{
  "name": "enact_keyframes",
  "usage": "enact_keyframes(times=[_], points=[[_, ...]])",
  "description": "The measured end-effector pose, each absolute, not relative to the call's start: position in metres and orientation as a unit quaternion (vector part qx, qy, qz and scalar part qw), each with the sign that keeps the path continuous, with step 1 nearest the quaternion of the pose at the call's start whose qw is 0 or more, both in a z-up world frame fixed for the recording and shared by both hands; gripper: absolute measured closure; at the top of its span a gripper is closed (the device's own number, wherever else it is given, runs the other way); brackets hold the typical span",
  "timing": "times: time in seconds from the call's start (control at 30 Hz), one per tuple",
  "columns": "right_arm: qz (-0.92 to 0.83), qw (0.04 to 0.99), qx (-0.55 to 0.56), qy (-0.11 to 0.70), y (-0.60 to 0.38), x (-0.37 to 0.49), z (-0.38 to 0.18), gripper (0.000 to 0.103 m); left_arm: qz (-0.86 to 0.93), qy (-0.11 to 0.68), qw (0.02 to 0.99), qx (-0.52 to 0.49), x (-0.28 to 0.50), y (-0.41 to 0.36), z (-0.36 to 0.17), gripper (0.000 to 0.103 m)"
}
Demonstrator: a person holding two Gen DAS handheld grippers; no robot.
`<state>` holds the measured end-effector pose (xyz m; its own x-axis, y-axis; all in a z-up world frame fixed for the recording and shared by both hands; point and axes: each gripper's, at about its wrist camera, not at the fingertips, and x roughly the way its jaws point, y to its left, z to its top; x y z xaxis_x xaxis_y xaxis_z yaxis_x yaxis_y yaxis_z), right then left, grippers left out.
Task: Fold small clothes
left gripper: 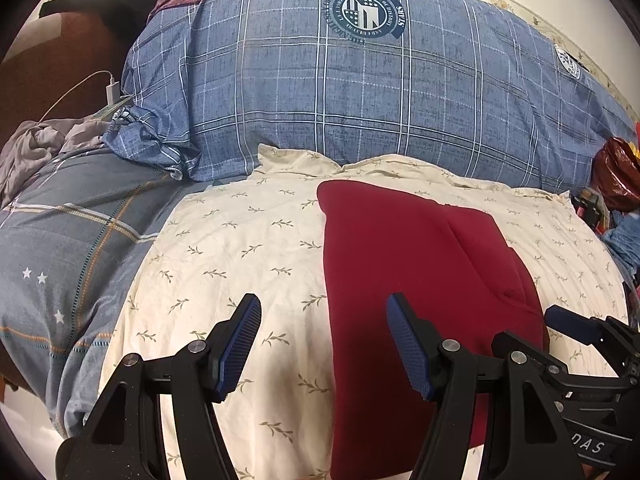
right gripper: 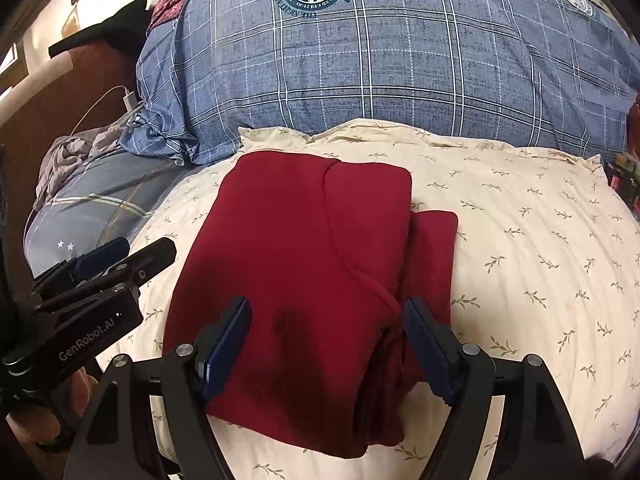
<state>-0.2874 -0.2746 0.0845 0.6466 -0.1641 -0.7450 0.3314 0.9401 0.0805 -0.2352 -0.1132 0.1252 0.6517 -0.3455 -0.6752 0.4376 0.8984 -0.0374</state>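
Observation:
A dark red garment [right gripper: 312, 240] lies folded flat on a cream leaf-print cloth [right gripper: 520, 240], with a narrower folded layer showing along its right side. My right gripper [right gripper: 328, 304] is open and hovers over the garment's near end, one finger to each side and neither pad pressing. In the left wrist view the red garment [left gripper: 420, 280] fills the right half. My left gripper [left gripper: 323, 302] is open above its left edge and the cream cloth [left gripper: 224, 264]. Each gripper shows in the other's view: the left gripper [right gripper: 140, 250] and the right gripper [left gripper: 576, 326].
A big blue plaid quilt [left gripper: 360, 92] is piled behind the cream cloth. Left of it lie a grey-blue sheet [left gripper: 72, 248], a crumpled grey cloth [left gripper: 36, 148] and a white charger with its cable [left gripper: 110, 90]. A shiny red bag [left gripper: 616, 176] sits at the right edge.

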Motion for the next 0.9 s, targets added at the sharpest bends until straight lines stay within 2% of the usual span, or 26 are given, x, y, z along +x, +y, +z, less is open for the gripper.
enact_keyframes(times=[0.9], points=[[-0.14,0.899,0.113,0.4,-0.279,-0.285,0.079,0.02,-0.213,0.369,0.904,0.045,-0.225,-0.109,0.117,0.038]])
